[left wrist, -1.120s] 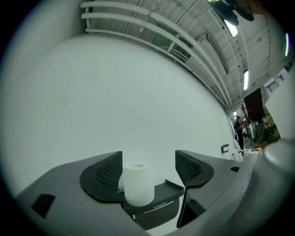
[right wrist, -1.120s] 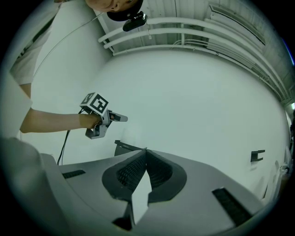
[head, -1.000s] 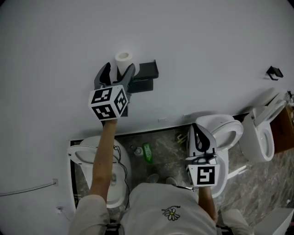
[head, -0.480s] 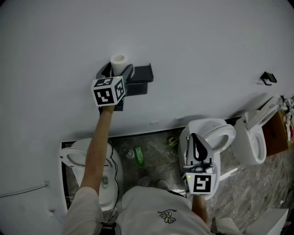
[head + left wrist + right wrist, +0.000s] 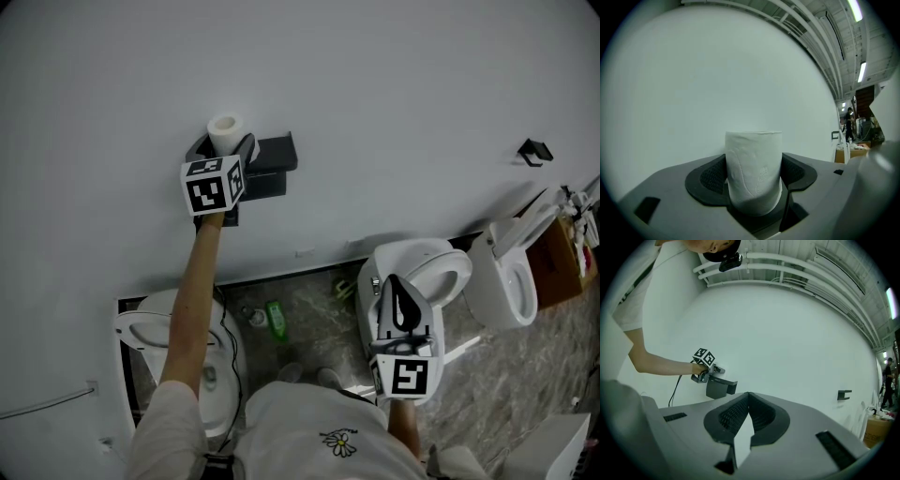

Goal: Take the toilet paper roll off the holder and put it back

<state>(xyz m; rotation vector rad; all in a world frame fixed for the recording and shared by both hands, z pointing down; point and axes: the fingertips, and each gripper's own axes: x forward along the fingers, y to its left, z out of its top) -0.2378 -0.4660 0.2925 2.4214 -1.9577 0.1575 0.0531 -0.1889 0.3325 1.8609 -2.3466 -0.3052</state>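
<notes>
My left gripper (image 5: 223, 147) is shut on the white toilet paper roll (image 5: 224, 127), right at the white wall. The black holder (image 5: 272, 157) is fixed to the wall just right of it, touching or nearly touching the gripper. In the left gripper view the roll (image 5: 753, 171) stands upright between the two dark pads, with the wall behind it. My right gripper (image 5: 396, 281) hangs low over a toilet, jaws closed with nothing between them (image 5: 749, 397). The right gripper view shows the left gripper (image 5: 708, 369) and the holder (image 5: 719, 386) from the side.
Three white toilets stand below the wall: left (image 5: 150, 323), middle (image 5: 433, 267), right (image 5: 506, 281). A green bottle (image 5: 275, 320) lies on the marble floor. A second black holder (image 5: 534, 150) is on the wall at right, above a brown box (image 5: 561, 262).
My left gripper, still holding the roll, has reached farther out to the wall beside the holder. The right gripper stays low and shut.
</notes>
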